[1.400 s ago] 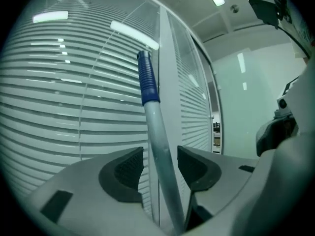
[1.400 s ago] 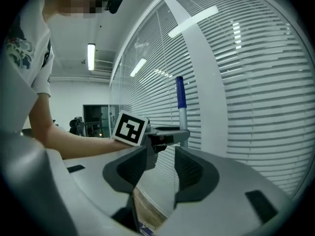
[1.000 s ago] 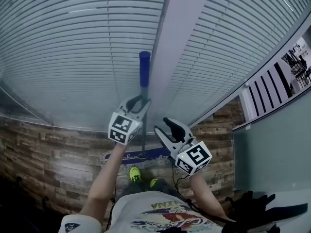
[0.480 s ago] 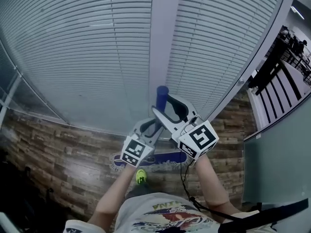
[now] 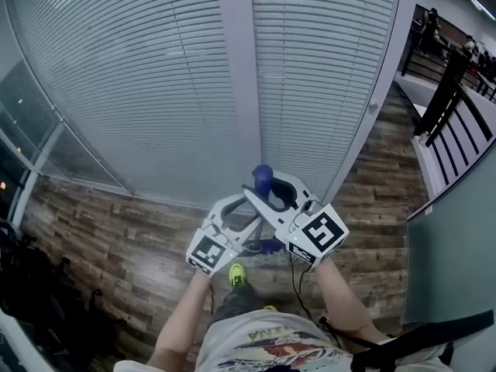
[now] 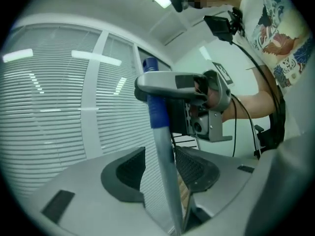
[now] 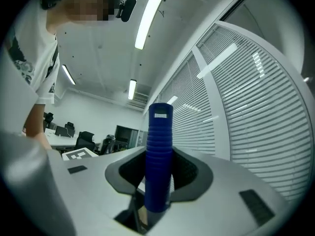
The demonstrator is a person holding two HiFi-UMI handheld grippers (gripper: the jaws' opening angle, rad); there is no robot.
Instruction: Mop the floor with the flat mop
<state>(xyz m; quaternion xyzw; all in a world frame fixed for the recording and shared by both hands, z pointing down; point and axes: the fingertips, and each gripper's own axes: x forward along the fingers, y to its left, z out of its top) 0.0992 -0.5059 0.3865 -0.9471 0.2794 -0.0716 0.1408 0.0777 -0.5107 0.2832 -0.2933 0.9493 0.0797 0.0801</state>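
Right hand-held gripper [image 5: 271, 189], free a second ago, has just closed on the upright blue grip [image 7: 158, 156] of the flat mop [image 5: 267, 247]; left hand-held gripper [image 5: 242, 211] has just opened, loose around the grey shaft [image 6: 165, 181].

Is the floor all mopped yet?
Can't tell: no wet patch shows on the wood floor. In hand: the right gripper has just closed on the mop's blue grip; the left gripper, just opening, loosely rings the pole. The mop head is on the floor; mopping remains.
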